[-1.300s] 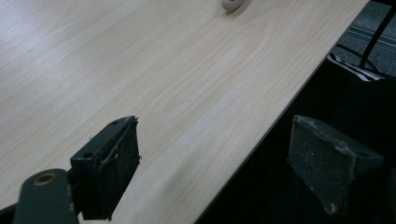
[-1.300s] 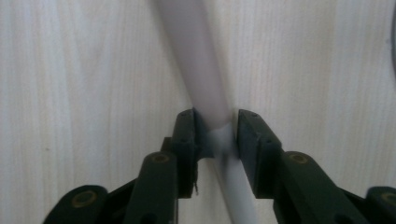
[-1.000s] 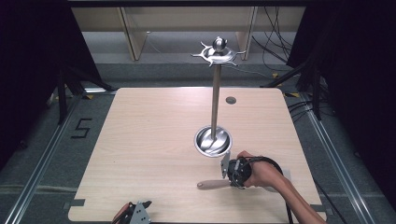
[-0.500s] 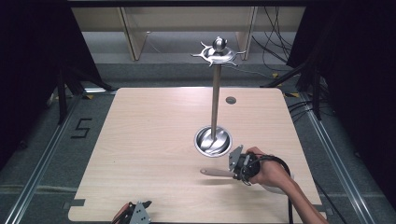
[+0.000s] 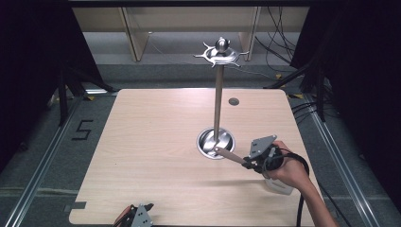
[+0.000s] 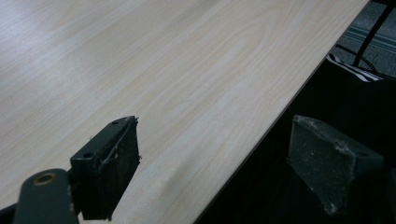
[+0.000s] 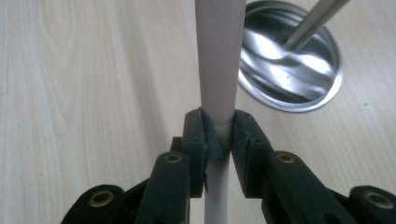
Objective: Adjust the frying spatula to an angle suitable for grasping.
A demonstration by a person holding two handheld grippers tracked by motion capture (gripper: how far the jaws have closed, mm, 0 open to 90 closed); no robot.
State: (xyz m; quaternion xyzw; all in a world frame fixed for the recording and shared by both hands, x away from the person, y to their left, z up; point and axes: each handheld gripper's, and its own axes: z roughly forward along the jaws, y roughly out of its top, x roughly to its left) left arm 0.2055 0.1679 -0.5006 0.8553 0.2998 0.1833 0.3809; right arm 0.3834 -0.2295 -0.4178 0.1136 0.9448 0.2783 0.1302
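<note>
Pinching a pale utensil handle (image 7: pixel 219 70) near the tabletop's (image 5: pixel 151 142) right edge, the right claw (image 7: pixel 218 135) angles it toward the stand's base (image 5: pixel 215 142), presumably for hanging, while the left claw (image 6: pixel 215 163) idles spread at the near edge.

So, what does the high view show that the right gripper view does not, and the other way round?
High view alone: the whole stand, its pole rising to a hooked top, the left gripper at the table's near edge, and the hand holding the right gripper.

Right gripper view alone: its two jaws pressed against a pale handle, seen from close.

Both: the wooden table, the stand's round metal base, and the handle held near it.
</note>
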